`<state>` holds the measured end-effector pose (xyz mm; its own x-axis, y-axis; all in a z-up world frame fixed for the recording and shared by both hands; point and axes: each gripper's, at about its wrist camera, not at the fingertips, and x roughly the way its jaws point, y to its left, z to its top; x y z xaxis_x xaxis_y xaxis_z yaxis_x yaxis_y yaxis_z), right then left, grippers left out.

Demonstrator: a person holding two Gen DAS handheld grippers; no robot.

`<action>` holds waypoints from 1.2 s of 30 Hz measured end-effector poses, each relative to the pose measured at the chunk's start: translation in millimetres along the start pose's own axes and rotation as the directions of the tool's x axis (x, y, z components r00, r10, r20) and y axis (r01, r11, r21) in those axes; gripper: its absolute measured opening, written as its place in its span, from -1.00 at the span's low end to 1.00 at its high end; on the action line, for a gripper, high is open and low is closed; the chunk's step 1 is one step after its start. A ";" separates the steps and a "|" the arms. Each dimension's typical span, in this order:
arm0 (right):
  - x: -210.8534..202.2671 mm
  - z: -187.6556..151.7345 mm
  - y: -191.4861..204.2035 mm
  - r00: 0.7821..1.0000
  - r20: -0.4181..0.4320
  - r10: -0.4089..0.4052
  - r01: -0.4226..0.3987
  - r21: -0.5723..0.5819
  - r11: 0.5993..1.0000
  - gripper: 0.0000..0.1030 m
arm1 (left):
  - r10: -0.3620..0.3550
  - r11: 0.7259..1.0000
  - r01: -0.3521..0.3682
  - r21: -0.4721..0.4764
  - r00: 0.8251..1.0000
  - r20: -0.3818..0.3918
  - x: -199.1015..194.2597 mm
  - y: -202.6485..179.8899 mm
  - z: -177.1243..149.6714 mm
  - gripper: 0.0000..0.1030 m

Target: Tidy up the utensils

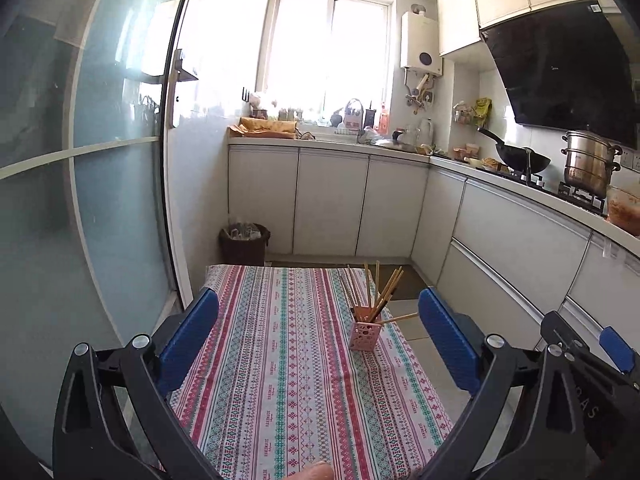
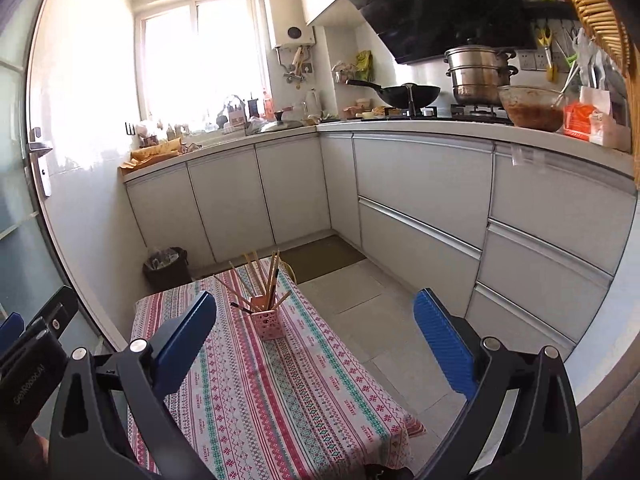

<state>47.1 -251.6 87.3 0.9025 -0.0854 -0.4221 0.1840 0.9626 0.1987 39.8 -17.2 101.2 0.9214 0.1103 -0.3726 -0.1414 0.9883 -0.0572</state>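
A pink perforated utensil holder (image 1: 365,334) stands on the right side of a table with a striped patterned cloth (image 1: 280,360). Several wooden chopsticks (image 1: 378,292) stick out of it, fanned in different directions. The holder also shows in the right wrist view (image 2: 269,322), with its chopsticks (image 2: 260,280). My left gripper (image 1: 318,328) is open and empty, held above the near part of the table. My right gripper (image 2: 316,332) is open and empty, to the right of the table and above its edge. Part of the right gripper (image 1: 592,356) shows in the left wrist view.
White kitchen cabinets (image 2: 424,184) run along the back and right. A wok (image 2: 404,94), steamer pot (image 2: 478,72) and glass bowl (image 2: 532,108) sit on the counter. A dark bin (image 1: 244,242) stands beyond the table. A glass door (image 1: 100,160) is at the left.
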 end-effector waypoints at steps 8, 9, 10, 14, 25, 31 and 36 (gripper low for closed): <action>-14.9 5.5 -6.2 1.000 0.012 0.009 -0.009 0.013 1.000 0.87 | -0.013 1.000 0.013 0.020 0.999 0.030 -18.7 -6.8 0.9 0.86; -15.5 5.5 -6.4 1.000 0.013 0.009 -0.009 0.012 1.000 0.87 | -0.013 1.000 0.012 0.020 0.999 0.031 -19.1 -7.2 0.6 0.86; -15.8 5.8 -6.5 1.000 0.014 0.007 -0.007 0.013 1.000 0.87 | -0.017 1.000 0.016 0.020 0.999 0.033 -19.9 -7.8 0.8 0.86; -18.2 6.1 -8.4 1.000 0.019 0.011 -0.011 0.017 1.000 0.87 | -0.025 1.000 0.025 0.018 0.999 0.033 -21.9 -7.3 1.5 0.86; -25.1 8.9 -11.0 0.999 0.022 0.029 -0.029 0.020 0.999 0.87 | -0.025 1.000 0.025 0.014 0.999 0.040 -28.2 -6.6 3.6 0.86; -29.7 11.3 -12.5 0.999 0.033 0.036 -0.037 0.023 0.999 0.87 | -0.033 0.999 0.032 0.013 0.998 0.048 -30.3 -6.0 5.4 0.86; -33.6 12.0 -11.8 0.998 0.037 0.041 -0.042 0.020 0.999 0.87 | -0.037 0.999 0.036 0.008 0.997 0.065 -35.9 -3.2 5.0 0.86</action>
<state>19.3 -263.1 109.8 0.9231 -0.0555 -0.3805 0.1539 0.9601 0.2335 9.0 -23.8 119.4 0.9475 0.0807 -0.3093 -0.1053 0.9924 -0.0636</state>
